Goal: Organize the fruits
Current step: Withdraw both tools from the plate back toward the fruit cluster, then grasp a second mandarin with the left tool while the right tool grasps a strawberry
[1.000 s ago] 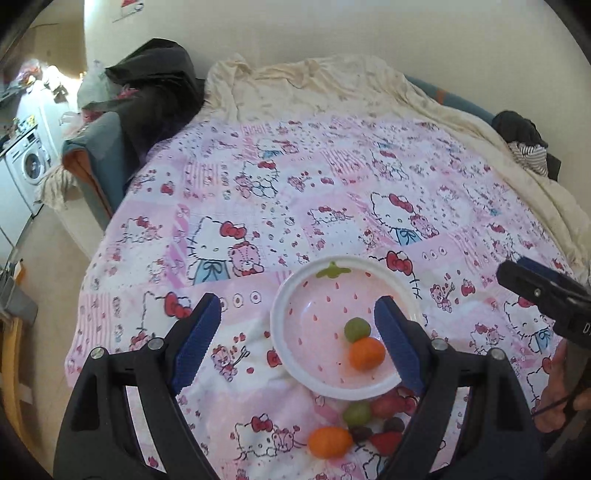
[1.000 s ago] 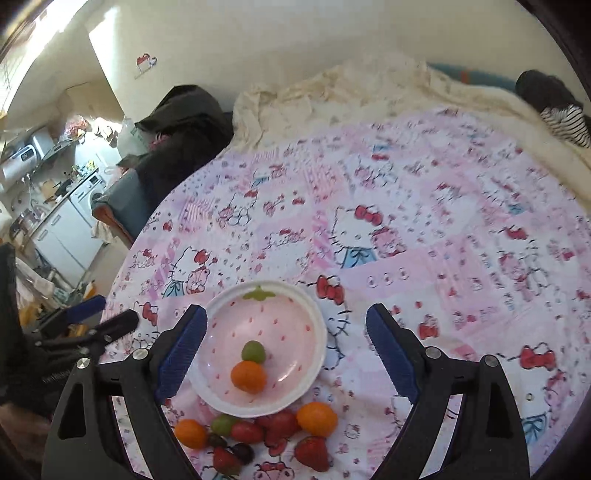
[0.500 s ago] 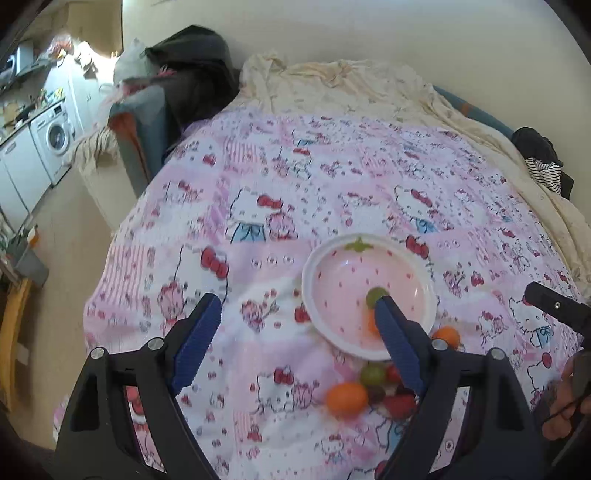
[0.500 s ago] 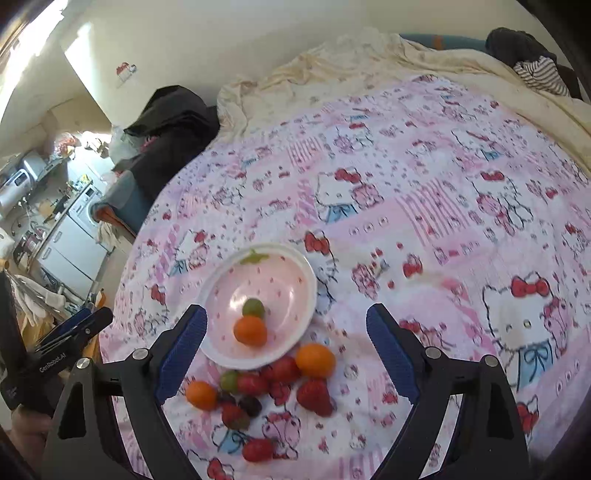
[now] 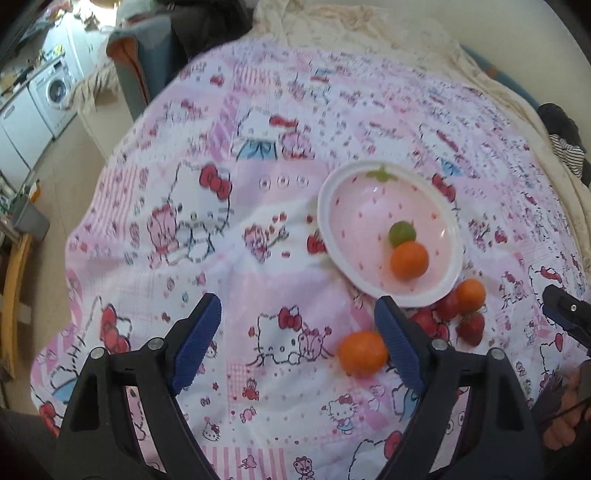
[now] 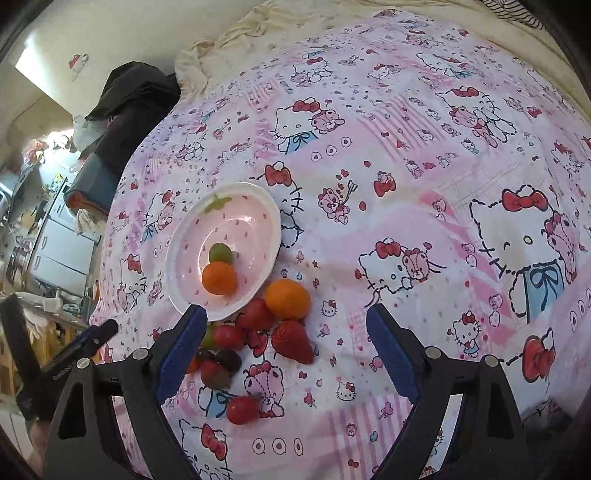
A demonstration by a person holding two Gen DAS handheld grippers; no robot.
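Note:
A pink strawberry-print plate [image 5: 332, 206] [image 6: 266, 210] lies on the Hello Kitty bedspread. It holds an orange [image 5: 409, 260] [image 6: 219, 277] and a green fruit [image 5: 402, 232] [image 6: 220, 253]. Loose fruit lies beside the plate: an orange [image 6: 287, 298] [image 5: 470, 294], a strawberry [image 6: 292, 341], several red fruits [image 6: 242, 409], and another orange [image 5: 362, 352]. My left gripper [image 5: 297, 341] is open and empty above the bedspread, left of the pile. My right gripper [image 6: 284, 347] is open and empty, over the strawberry and the pile.
The bed's left edge [image 5: 92, 206] drops to the floor, with a washing machine [image 5: 55, 92] and a chair with dark clothes [image 5: 147, 62] beyond. A cream blanket [image 5: 369, 33] covers the far side. The other gripper shows at each view's edge [image 5: 565, 314] [image 6: 74, 350].
Both grippers have moved down and closer to the bedspread. The left view has swung left, so the plate now sits to its right. The right gripper now frames the loose fruit pile.

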